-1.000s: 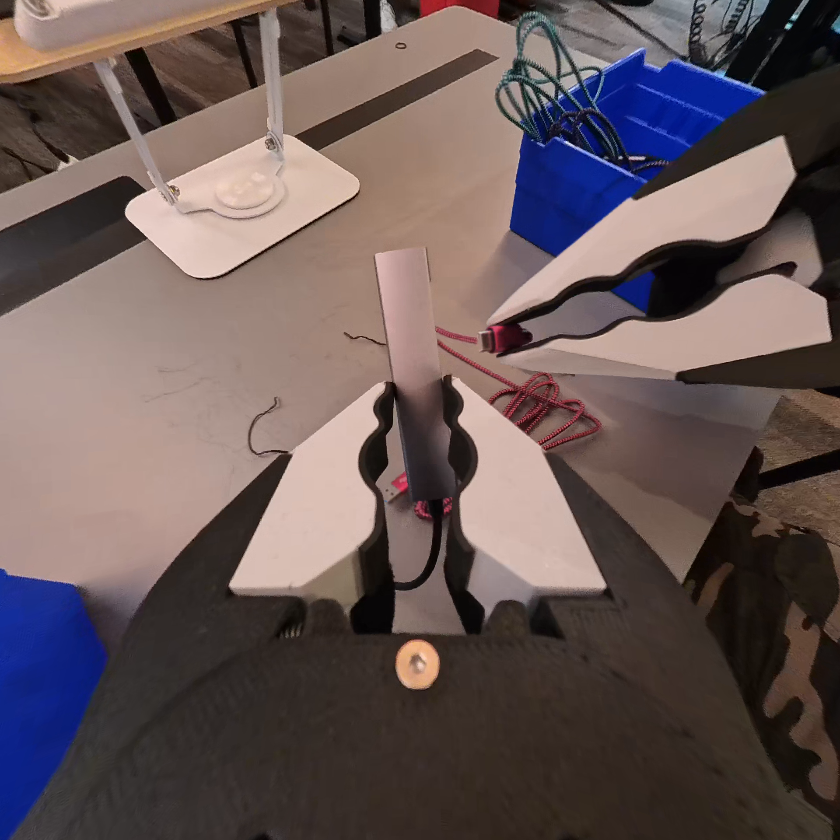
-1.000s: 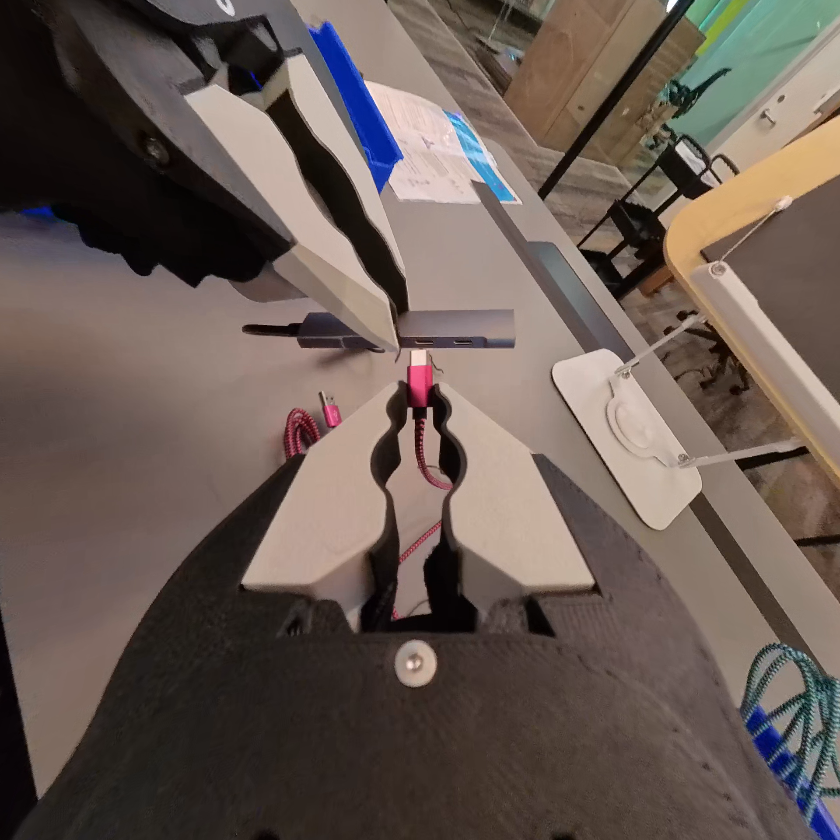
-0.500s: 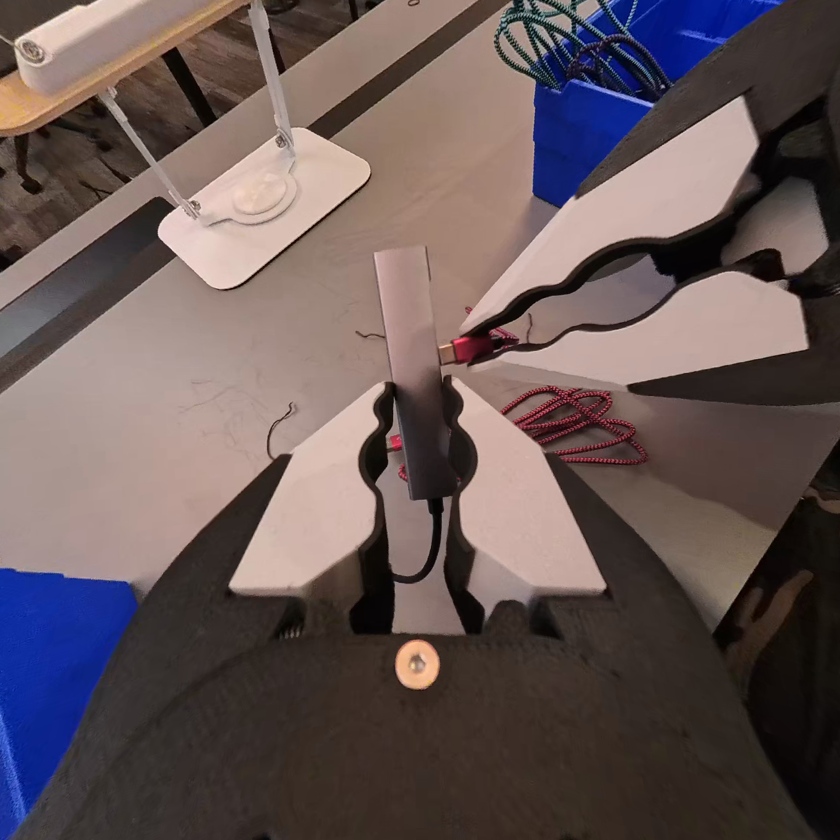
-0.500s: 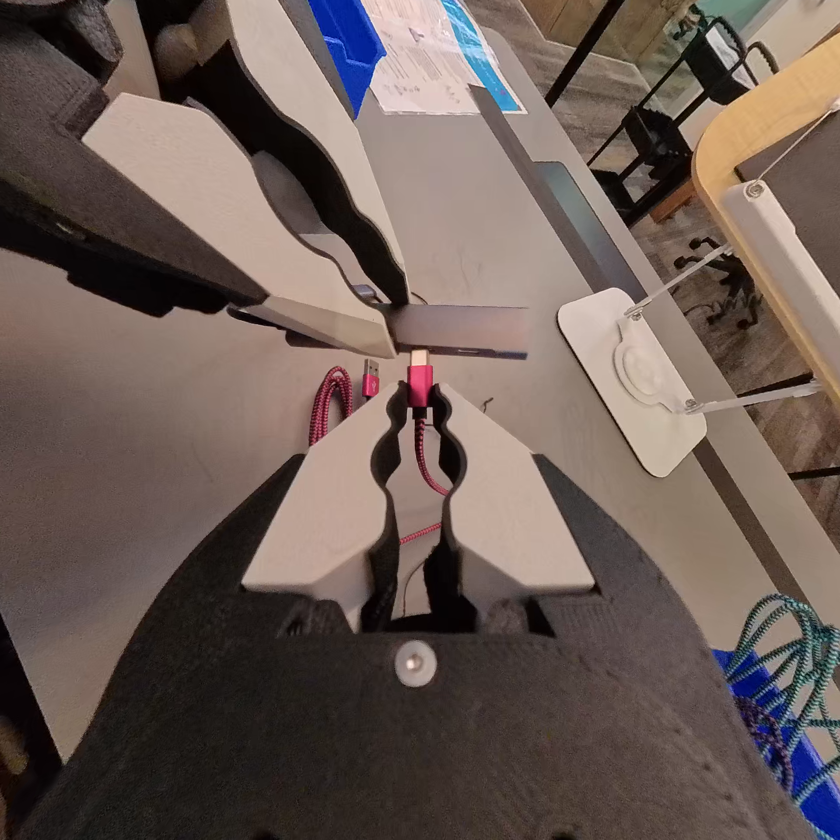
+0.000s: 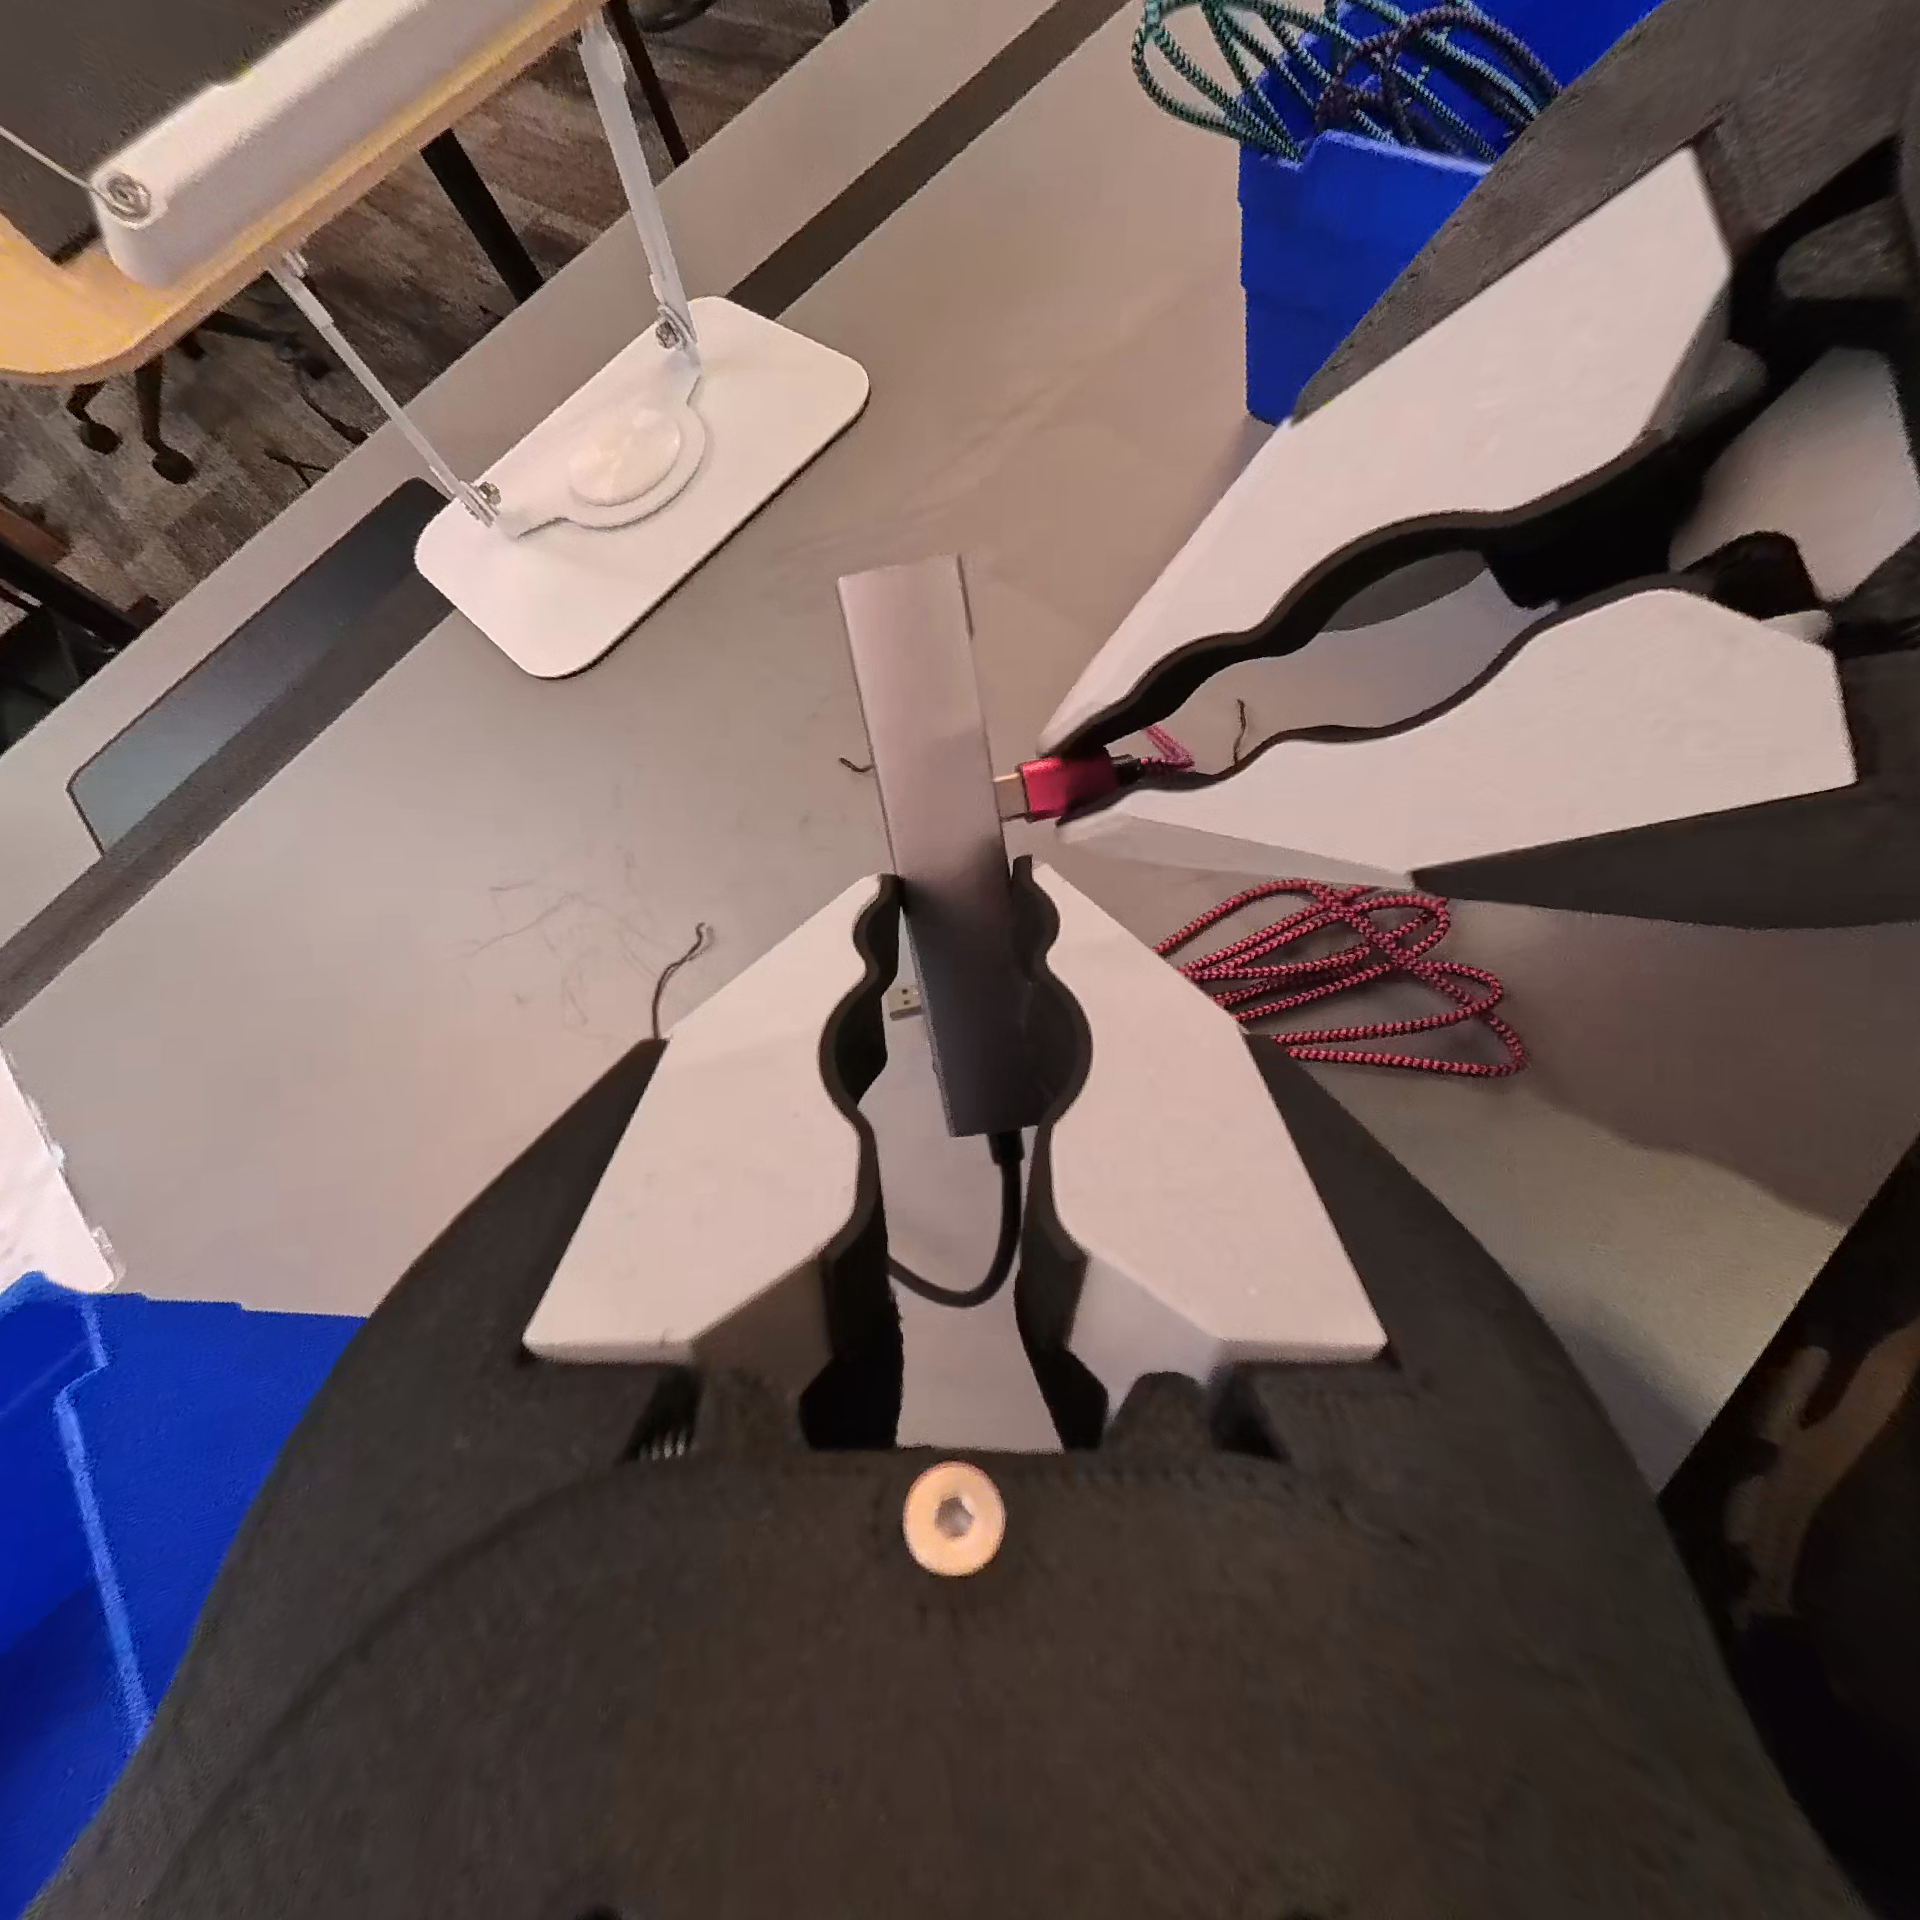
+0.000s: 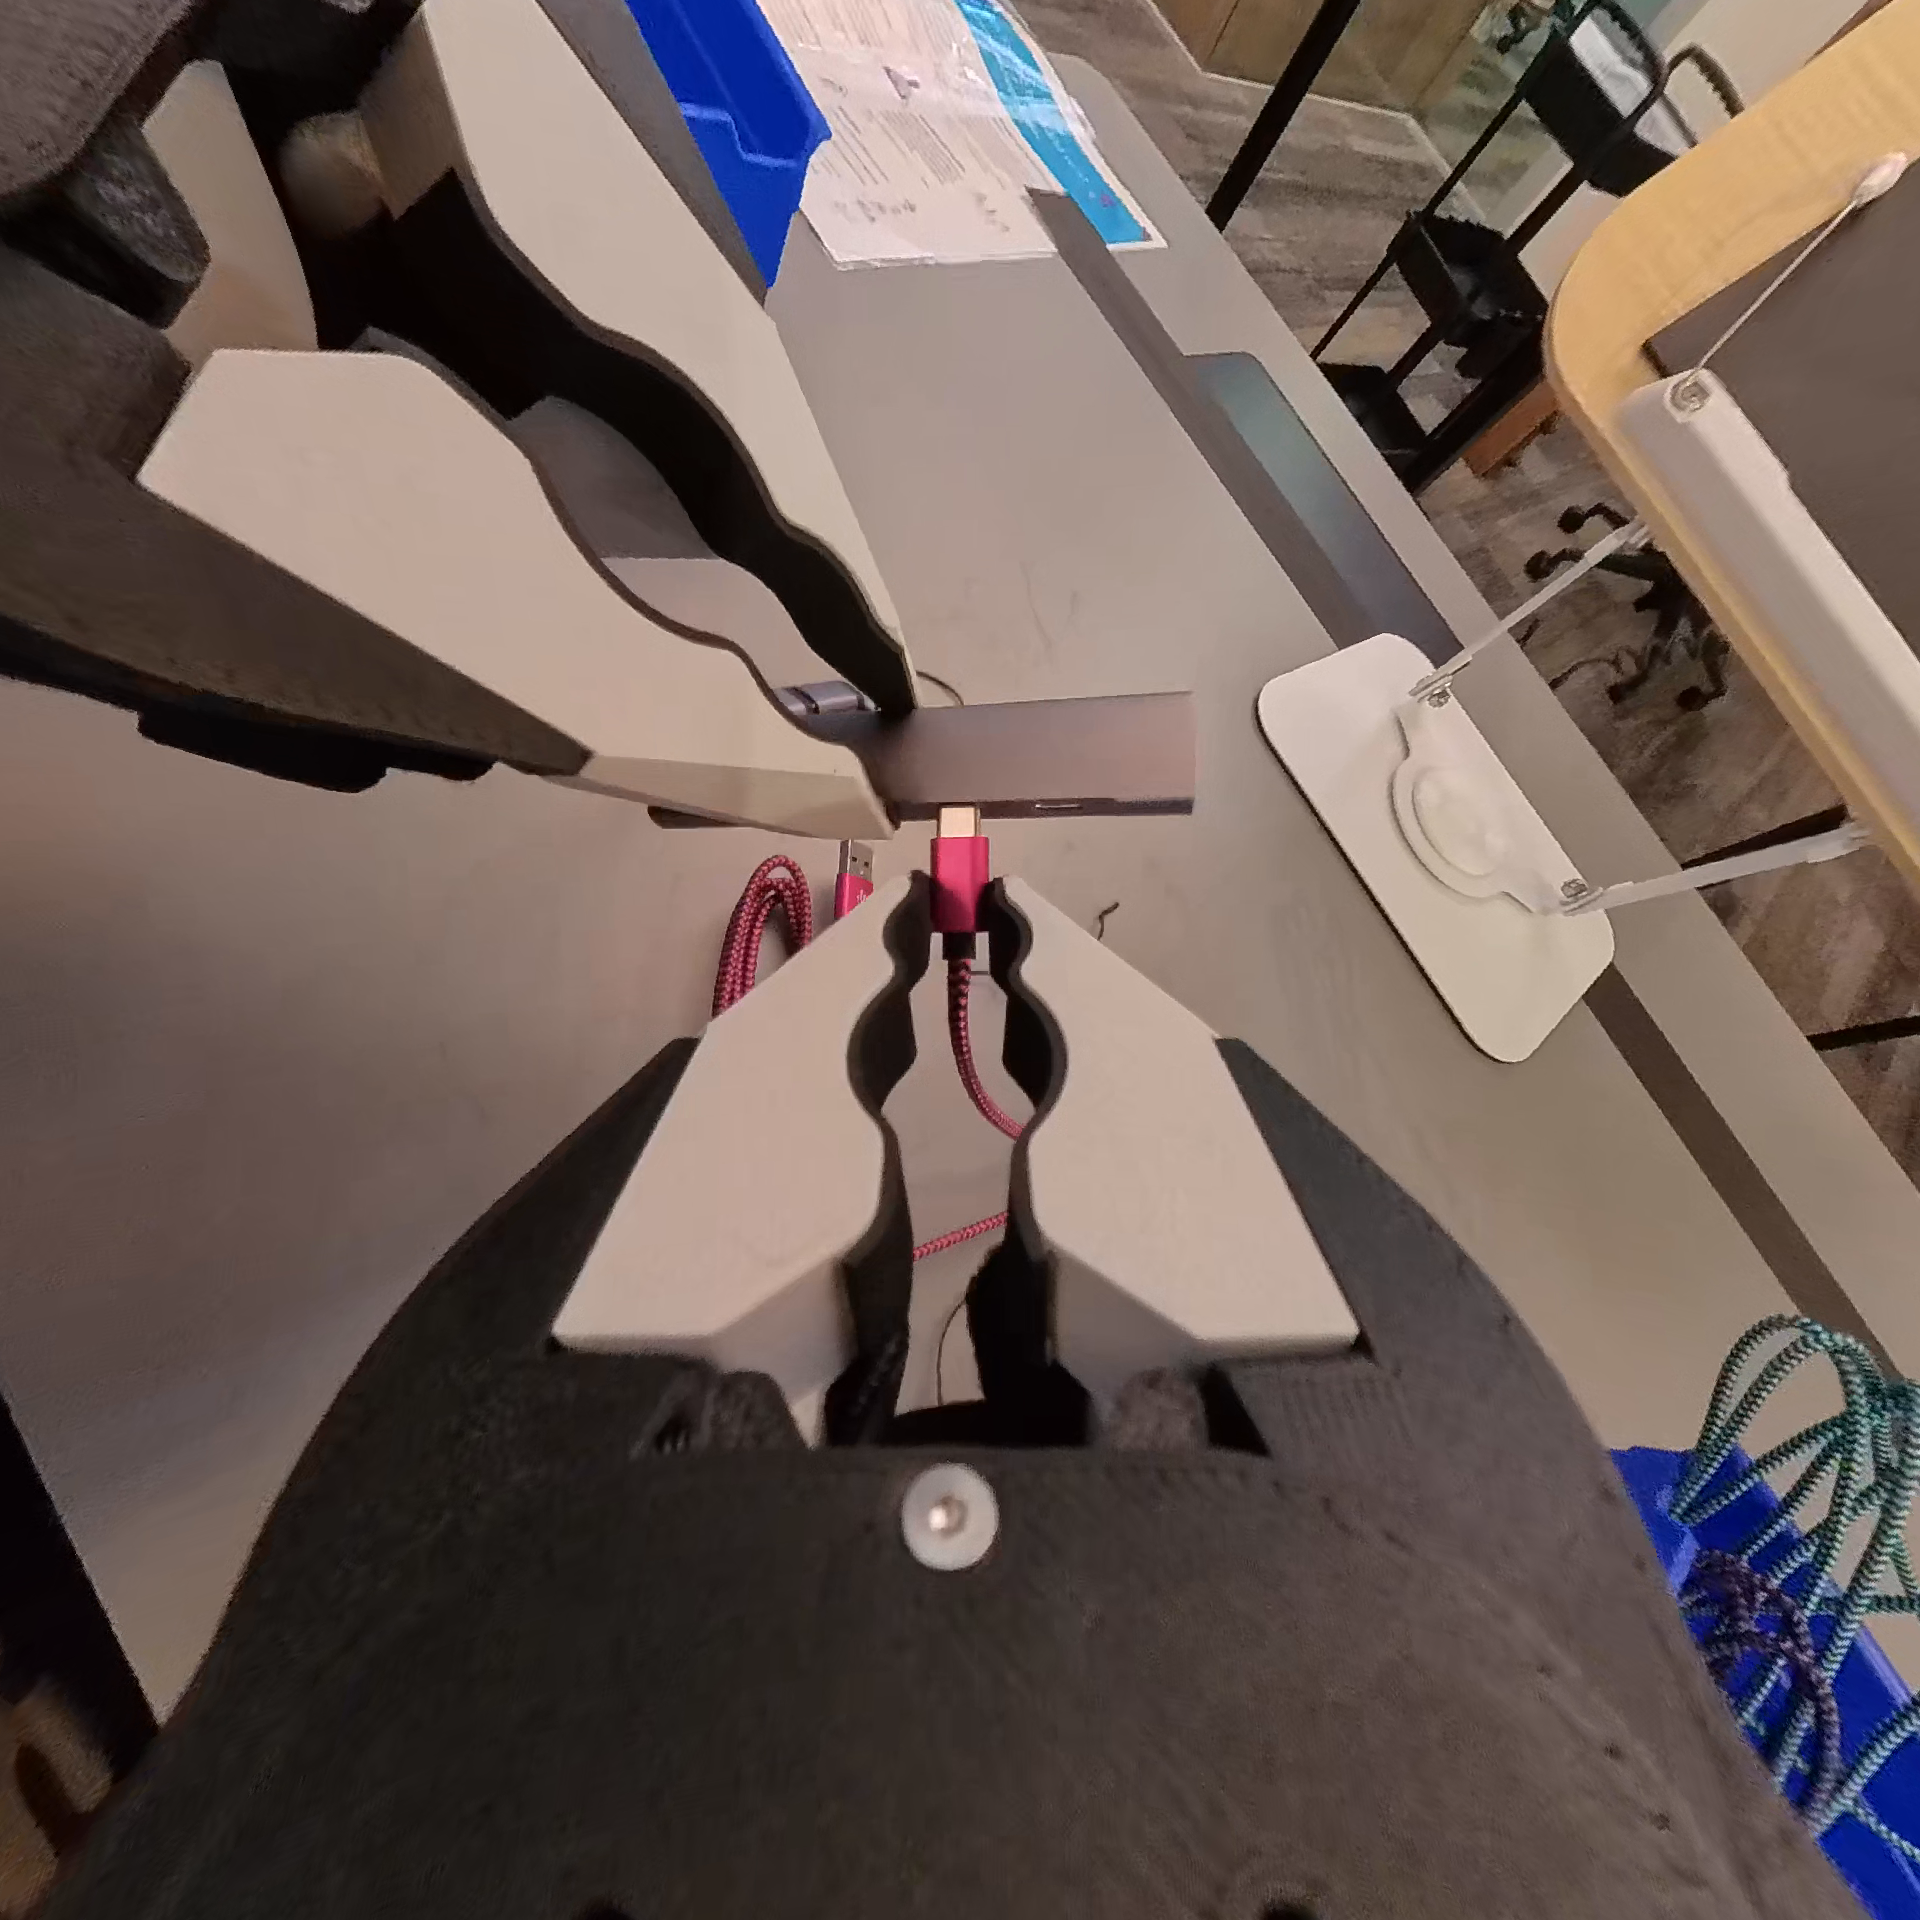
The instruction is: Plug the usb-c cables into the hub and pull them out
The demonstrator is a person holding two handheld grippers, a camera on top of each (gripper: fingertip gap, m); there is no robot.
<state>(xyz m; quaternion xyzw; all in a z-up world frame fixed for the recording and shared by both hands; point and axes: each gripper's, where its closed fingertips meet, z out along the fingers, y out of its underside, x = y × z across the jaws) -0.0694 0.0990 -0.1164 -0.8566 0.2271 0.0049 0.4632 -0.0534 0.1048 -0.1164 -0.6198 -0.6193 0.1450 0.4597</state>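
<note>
**Red USB-C plug meets the hub's side port**

Left wrist view: the left gripper (image 5: 956,894) is clamped on the near end of a slim grey USB hub (image 5: 925,748), which it holds up off the grey table (image 5: 312,987), long axis pointing away. The hub's black lead (image 5: 987,1236) loops down between the fingers. The right gripper (image 5: 1055,784) comes in from the right, pinching the red USB-C plug (image 5: 1060,781), whose metal tip touches the hub's right side. The red braided cable (image 5: 1351,977) lies coiled near the table's right edge. A white lamp base (image 5: 644,488) stands towards the far edge, a blue bin of cables (image 5: 1340,208) at the far right.

Right wrist view: the right gripper (image 6: 958,894) is closed on the red plug (image 6: 954,871); its tip sits in a port on the hub (image 6: 1049,753), with bare metal showing. The left gripper (image 6: 883,758) grips the hub's left end. The cable's USB-A end (image 6: 854,878) lies on the table (image 6: 312,1039) below
</note>
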